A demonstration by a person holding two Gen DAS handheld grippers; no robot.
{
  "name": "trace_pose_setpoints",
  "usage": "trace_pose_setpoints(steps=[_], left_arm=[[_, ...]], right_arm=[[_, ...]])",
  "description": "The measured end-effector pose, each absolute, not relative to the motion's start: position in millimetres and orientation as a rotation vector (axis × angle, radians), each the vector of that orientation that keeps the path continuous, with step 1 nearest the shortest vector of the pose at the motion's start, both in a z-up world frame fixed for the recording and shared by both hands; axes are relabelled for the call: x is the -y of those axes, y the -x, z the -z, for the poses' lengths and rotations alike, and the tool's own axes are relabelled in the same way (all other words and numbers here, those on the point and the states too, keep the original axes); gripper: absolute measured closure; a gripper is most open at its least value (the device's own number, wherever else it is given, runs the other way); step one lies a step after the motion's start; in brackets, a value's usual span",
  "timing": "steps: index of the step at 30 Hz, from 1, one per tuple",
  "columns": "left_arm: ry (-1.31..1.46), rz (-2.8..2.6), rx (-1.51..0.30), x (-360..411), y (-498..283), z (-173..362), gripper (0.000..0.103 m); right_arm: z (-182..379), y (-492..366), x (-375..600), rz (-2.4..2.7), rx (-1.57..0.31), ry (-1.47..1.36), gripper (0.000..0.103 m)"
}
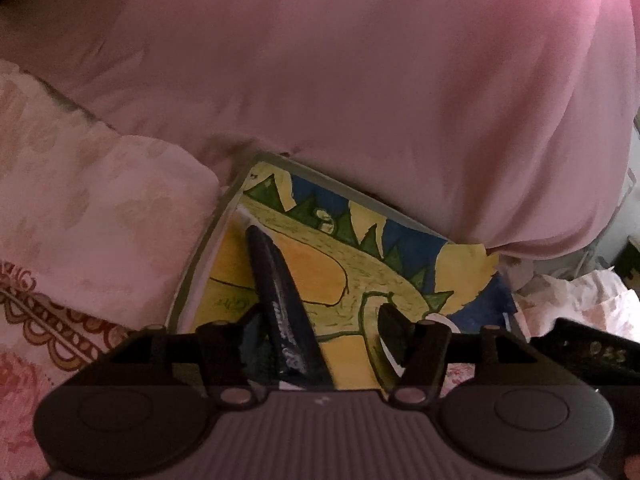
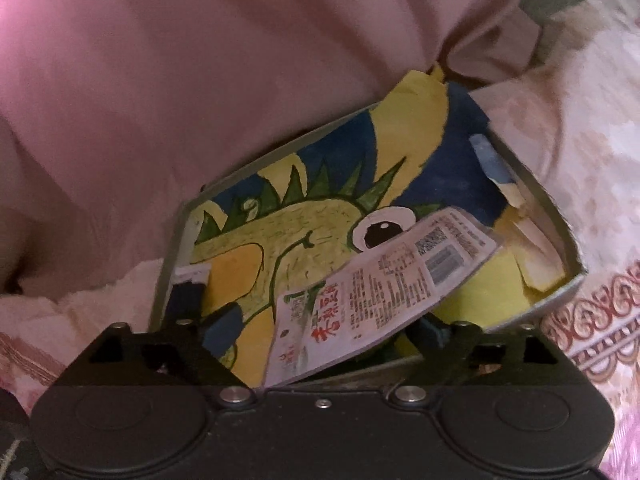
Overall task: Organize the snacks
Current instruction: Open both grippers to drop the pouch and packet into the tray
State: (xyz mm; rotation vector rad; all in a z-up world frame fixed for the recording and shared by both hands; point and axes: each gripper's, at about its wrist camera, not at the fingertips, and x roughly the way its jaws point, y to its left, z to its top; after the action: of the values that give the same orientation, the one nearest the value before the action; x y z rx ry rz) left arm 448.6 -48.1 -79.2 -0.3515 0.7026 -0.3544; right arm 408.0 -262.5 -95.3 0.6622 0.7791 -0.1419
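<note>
A shallow grey box (image 1: 208, 236) lined with a yellow, green and blue dinosaur drawing lies on the bed; it also shows in the right wrist view (image 2: 548, 200). My left gripper (image 1: 316, 344) hangs over the box, with a long dark snack packet (image 1: 276, 300) between its fingers; the jaws stand fairly wide, and I cannot tell whether they grip it. My right gripper (image 2: 320, 320) holds a flat white snack packet (image 2: 380, 292) with red characters and a barcode over the box's near edge. A small dark packet (image 2: 188, 292) lies at the box's left side.
A pink quilt (image 1: 340, 72) bulges over the far side of the box. A floral bedsheet (image 2: 592, 160) surrounds it. The right gripper's arm (image 1: 592, 352) shows at the right in the left wrist view.
</note>
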Motion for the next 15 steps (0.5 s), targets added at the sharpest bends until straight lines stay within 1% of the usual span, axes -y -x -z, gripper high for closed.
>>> trace_pose_setpoints(steps=[2,4,6,9,11,13,15], left_arm=[[0.358,0.343,-0.702,45,-446,75,0.031],[0.356,0.331,-0.693,44,-442,69,0.024],[0.354,0.320,-0.682,41,-436,63,0.019],[0.342,0.307,-0.665,37,-425,51,0.016],[0.337,0.305,-0.642,32,-416,41,0.012],[0.327,0.301,-0.608,29,-405,28,0.005],[0.300,0.295,-0.569,27,-392,13,0.003]], right_arm=[[90,-403,268,0.136,-0.788,-0.696,0.009],[85,-398,270,0.139,-0.790,-0.703,0.007],[78,-390,270,0.150,-0.788,-0.687,0.003],[66,-379,269,0.144,-0.767,-0.660,0.002],[54,-371,264,0.134,-0.748,-0.618,0.001],[39,-360,256,0.137,-0.720,-0.548,0.001],[26,-349,249,0.134,-0.697,-0.482,0.001]])
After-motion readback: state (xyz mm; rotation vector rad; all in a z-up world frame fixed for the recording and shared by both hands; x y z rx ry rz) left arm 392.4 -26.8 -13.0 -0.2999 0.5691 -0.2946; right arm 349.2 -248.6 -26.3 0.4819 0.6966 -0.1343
